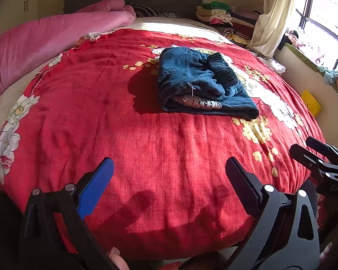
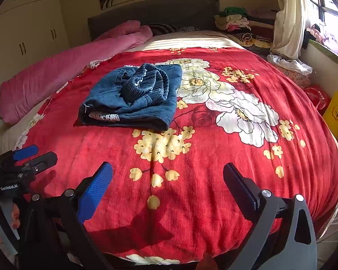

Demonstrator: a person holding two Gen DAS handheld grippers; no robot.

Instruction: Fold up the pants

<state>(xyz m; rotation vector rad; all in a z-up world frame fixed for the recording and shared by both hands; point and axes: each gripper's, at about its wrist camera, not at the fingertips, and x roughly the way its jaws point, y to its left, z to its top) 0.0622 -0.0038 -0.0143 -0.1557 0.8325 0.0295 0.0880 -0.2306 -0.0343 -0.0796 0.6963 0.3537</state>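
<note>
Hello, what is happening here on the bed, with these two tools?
A person holds a gripper in each hand and is folding pants. The blue pants already lie as a folded bundle on the red floral blanket, elastic waistband on top. The left gripper and the right gripper both hover near the bed's front edge, jaws open, holding nothing and away from the pants.

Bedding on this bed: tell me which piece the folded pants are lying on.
The red floral blanket. The folded blue pants rest on its red surface beside the big white flowers. The pink quilt lies bunched along the far left edge, apart from the pants.
</note>
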